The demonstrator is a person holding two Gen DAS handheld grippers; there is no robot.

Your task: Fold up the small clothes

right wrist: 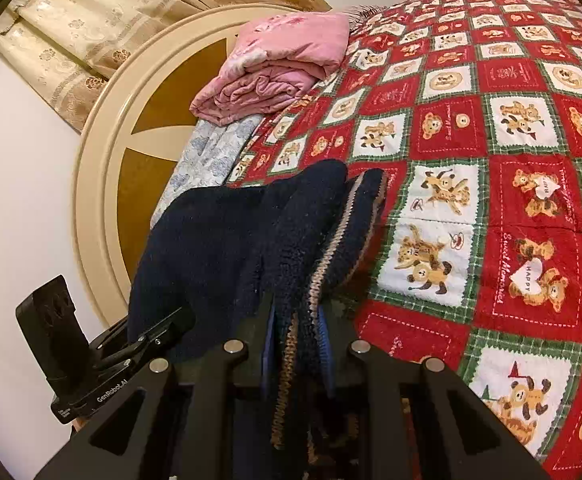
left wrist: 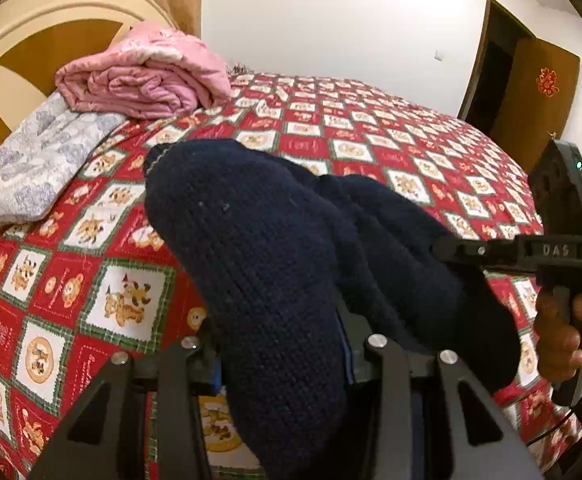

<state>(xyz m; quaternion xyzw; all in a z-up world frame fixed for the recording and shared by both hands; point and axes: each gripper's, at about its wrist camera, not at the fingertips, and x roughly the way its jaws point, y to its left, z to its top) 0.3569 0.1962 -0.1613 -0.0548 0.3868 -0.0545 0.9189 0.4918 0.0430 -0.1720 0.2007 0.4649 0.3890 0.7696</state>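
A dark navy knitted garment (left wrist: 275, 264) hangs bunched between both grippers above the bed. My left gripper (left wrist: 287, 364) is shut on one edge of it; the knit drapes over the fingers and hides the tips. My right gripper (right wrist: 297, 344) is shut on another edge, where a tan-striped ribbed hem (right wrist: 331, 256) shows. The garment also fills the middle of the right wrist view (right wrist: 227, 248). The right gripper shows from the side at the right of the left wrist view (left wrist: 451, 248), held by a hand (left wrist: 563, 332). The left gripper shows at lower left of the right wrist view (right wrist: 163, 332).
The bed is covered by a red, white and green bear-patterned quilt (left wrist: 371, 140), also seen in the right wrist view (right wrist: 491, 160). A folded pink blanket (left wrist: 143, 76) and a grey-white pillow (left wrist: 39, 168) lie by the round cream headboard (left wrist: 31, 40). A brown door (left wrist: 531, 92) stands far right.
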